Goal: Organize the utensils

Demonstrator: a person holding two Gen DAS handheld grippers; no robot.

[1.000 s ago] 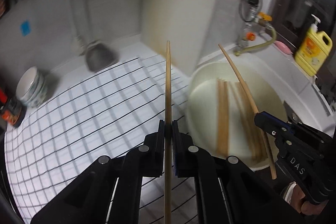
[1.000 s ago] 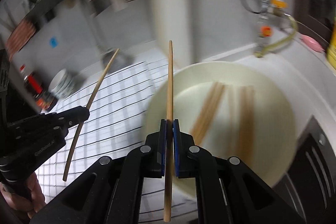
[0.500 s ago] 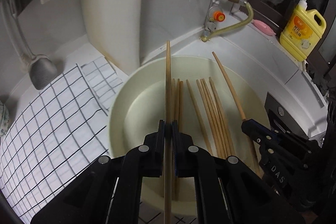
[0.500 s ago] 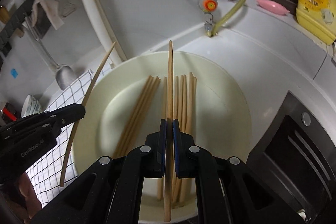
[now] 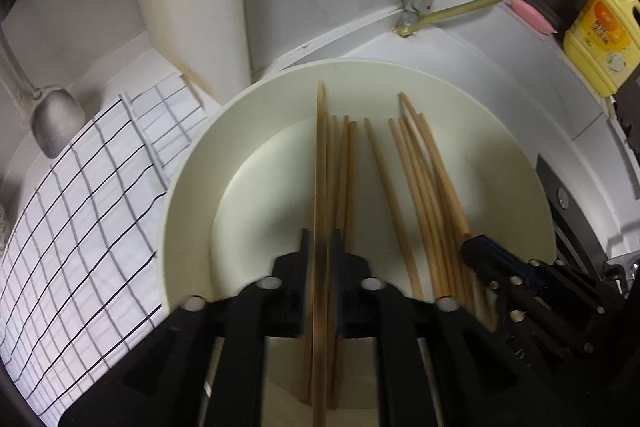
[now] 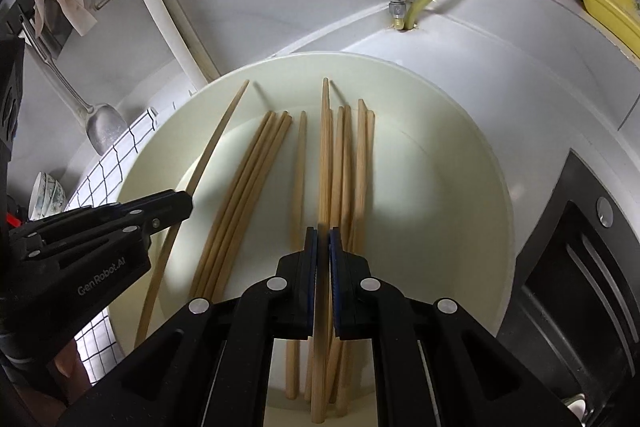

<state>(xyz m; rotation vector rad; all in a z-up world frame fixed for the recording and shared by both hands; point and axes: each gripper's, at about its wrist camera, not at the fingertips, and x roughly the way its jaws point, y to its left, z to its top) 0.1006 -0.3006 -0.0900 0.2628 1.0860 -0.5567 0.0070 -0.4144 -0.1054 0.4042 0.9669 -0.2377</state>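
Observation:
A cream round basin (image 5: 188, 187) (image 6: 480, 163) holds several loose wooden chopsticks (image 5: 380, 171) (image 6: 248, 179). My left gripper (image 5: 320, 247) is shut on one chopstick (image 5: 320, 155) and holds it low over the basin's left half. It also shows in the right wrist view (image 6: 182, 205) with its chopstick (image 6: 216, 143). My right gripper (image 6: 323, 239) is shut on another chopstick (image 6: 325, 147) over the basin's middle. In the left wrist view (image 5: 472, 247) it sits at the right, over the right bunch.
A white cloth with a black grid (image 5: 80, 207) lies left of the basin. A metal spatula (image 5: 56, 123) hangs at the wall. A tap with a yellow hose (image 5: 460, 7), a pink soap (image 5: 532, 15) and a yellow detergent bottle (image 5: 600, 39) stand behind. A dark stove (image 6: 580, 267) lies right.
Both grippers have swung from over the grid cloth to over the basin and come down closer to it, each still holding its chopstick.

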